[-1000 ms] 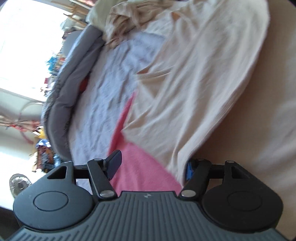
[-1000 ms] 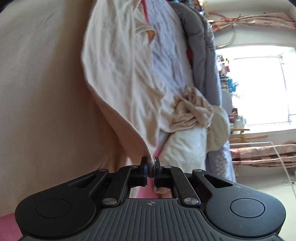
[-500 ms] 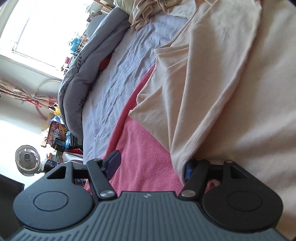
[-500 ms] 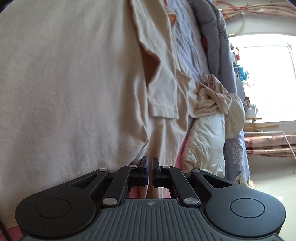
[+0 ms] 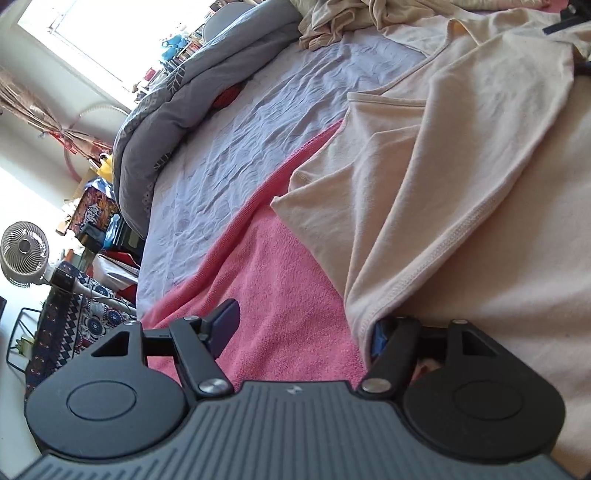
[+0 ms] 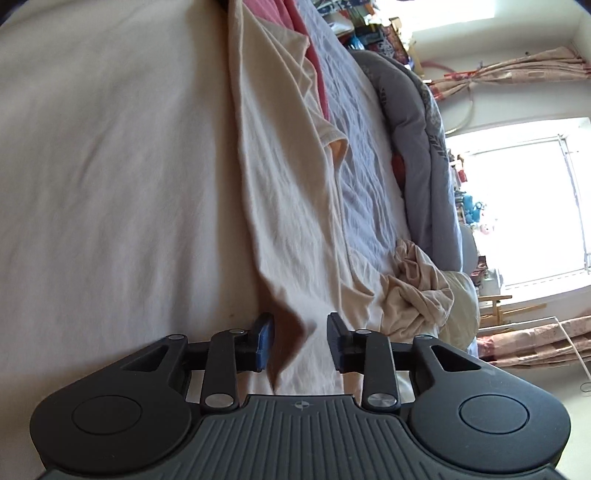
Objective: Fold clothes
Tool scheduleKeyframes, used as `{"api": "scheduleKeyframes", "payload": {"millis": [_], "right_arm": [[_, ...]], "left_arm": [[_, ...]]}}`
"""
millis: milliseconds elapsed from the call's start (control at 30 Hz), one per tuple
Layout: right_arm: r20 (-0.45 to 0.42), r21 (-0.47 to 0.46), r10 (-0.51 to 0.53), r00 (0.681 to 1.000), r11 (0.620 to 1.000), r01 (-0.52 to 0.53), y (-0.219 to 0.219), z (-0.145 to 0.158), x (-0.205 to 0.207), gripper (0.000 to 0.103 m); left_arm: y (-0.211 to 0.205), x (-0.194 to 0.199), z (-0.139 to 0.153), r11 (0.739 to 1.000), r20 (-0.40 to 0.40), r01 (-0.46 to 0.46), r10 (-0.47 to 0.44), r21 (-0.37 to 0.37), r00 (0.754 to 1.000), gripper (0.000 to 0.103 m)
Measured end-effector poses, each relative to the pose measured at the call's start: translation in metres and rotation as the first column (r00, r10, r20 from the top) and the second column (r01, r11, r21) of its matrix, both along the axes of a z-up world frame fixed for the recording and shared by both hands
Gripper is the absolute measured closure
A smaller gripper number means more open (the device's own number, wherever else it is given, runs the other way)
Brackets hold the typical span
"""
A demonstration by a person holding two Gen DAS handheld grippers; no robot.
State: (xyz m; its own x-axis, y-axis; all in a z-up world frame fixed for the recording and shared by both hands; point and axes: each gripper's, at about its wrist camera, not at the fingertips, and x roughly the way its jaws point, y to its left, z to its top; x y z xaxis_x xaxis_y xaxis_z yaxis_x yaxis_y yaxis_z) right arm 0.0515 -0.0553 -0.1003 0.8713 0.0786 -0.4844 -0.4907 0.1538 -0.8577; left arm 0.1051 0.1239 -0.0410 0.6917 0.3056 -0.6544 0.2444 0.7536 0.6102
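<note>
The cream shirt (image 5: pixel 461 177) lies spread on the bed, its stitched hem running from 5 o'clock near the left tool (image 5: pixel 303 328) up toward 1 o'clock in the left wrist view. A folded flap of it overlaps the pink towel (image 5: pixel 280 280), which shows bare from the centre down to 6 o'clock. Beyond the towel's long edge the lilac sheet (image 5: pixel 258 140) is open ground toward 11 o'clock, ending at the rolled grey duvet (image 5: pixel 177 107). A crumpled beige garment (image 5: pixel 332 26) sits at 12 o'clock, against the shirt's far end. Off the bed at 9 o'clock stand a small fan (image 5: pixel 24 254) and clutter that is too small to read.

In the right wrist view the shirt (image 6: pixel 110 166) fills everything from 9 to 12 o'clock, its folded side edge running from 12 down to 6; the sheet (image 6: pixel 369 184) and duvet (image 6: pixel 424 147) lie at 1 to 2 o'clock, the beige garment (image 6: pixel 417 291) at 4.

The left tool's right-hand finger is half buried under the shirt hem, so contact there is unclear; its other pad (image 5: pixel 225 325) hangs over the towel, well apart, the jaws wide with no cloth pinched between them.

The right tool (image 6: pixel 301 347) has just been opening: its jaws stand part way apart, a pointed fold of the shirt lying loose between them, close beside the left pad (image 6: pixel 264 345) and clear of the right one.
</note>
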Motion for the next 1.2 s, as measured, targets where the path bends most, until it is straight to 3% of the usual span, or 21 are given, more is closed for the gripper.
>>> {"api": "scheduleKeyframes", "payload": {"millis": [33, 67, 133, 267, 467, 533, 600, 667, 800, 900, 967, 1033, 1167, 1200], "right_arm": [[0.011, -0.011, -0.037, 0.999, 0.999, 0.038, -0.001, -0.001, 0.008, 0.093], [0.019, -0.019, -0.075, 0.997, 0.997, 0.075, -0.004, -0.001, 0.016, 0.100], [0.031, -0.025, -0.124, 0.992, 0.992, 0.125, -0.015, 0.001, 0.024, 0.099], [0.096, -0.030, -0.123, 0.988, 0.992, 0.126, -0.036, 0.010, 0.019, 0.099], [0.041, -0.086, -0.074, 0.996, 0.993, 0.077, -0.043, 0.002, 0.000, 0.099], [0.007, -0.082, -0.103, 0.995, 0.991, 0.103, -0.047, -0.002, 0.001, 0.098], [-0.066, -0.163, -0.085, 0.994, 0.984, 0.073, -0.055, -0.023, 0.000, 0.097], [-0.039, -0.167, -0.047, 0.998, 0.985, 0.040, -0.058, -0.027, -0.005, 0.097], [-0.069, -0.155, -0.057, 0.996, 0.987, 0.046, -0.057, -0.026, 0.000, 0.097], [-0.059, -0.130, -0.052, 0.997, 0.991, 0.044, -0.060, -0.027, -0.002, 0.096], [-0.048, -0.119, -0.055, 0.997, 0.992, 0.049, -0.060, -0.028, -0.003, 0.096], [-0.041, -0.108, -0.056, 0.998, 0.993, 0.051, -0.061, -0.028, -0.006, 0.096], [-0.031, -0.084, -0.059, 0.998, 0.995, 0.056, -0.062, -0.027, -0.012, 0.096], [-0.028, -0.078, -0.060, 0.998, 0.995, 0.058, -0.063, -0.027, -0.012, 0.096]], "left_arm": [[0.001, -0.001, 0.000, 1.000, 0.001, 0.001, -0.001, -0.005, 1.000, 0.033], [0.001, -0.002, 0.001, 1.000, 0.003, 0.002, -0.002, -0.009, 1.000, 0.033], [0.001, -0.004, 0.001, 1.000, 0.006, 0.002, -0.002, -0.017, 1.000, 0.033], [0.003, -0.008, 0.001, 1.000, 0.019, 0.001, 0.000, -0.032, 1.000, 0.033], [0.003, -0.011, 0.001, 0.999, 0.025, 0.014, -0.013, -0.038, 1.000, 0.033], [0.005, -0.010, 0.002, 0.998, 0.021, 0.016, -0.015, -0.054, 1.000, 0.033], [0.006, -0.011, 0.003, 0.998, 0.019, 0.020, -0.019, -0.059, 1.000, 0.033], [0.005, -0.011, 0.004, 0.998, 0.014, 0.026, -0.025, -0.057, 1.000, 0.033], [0.005, -0.016, 0.012, 0.996, -0.029, 0.068, -0.070, -0.057, 0.997, 0.033], [0.013, -0.021, 0.023, 0.987, -0.079, 0.093, -0.103, -0.129, 0.991, 0.029], [0.024, -0.017, 0.027, 0.979, -0.101, 0.086, -0.106, -0.184, 0.989, 0.021], [0.032, -0.008, 0.023, 0.980, -0.106, 0.070, -0.091, -0.189, 0.990, 0.003], [0.032, 0.004, 0.013, 0.979, -0.098, 0.115, -0.133, -0.170, 0.986, 0.000], [0.030, 0.006, 0.015, 0.981, -0.108, 0.087, -0.106, -0.171, 0.988, 0.000]]}}
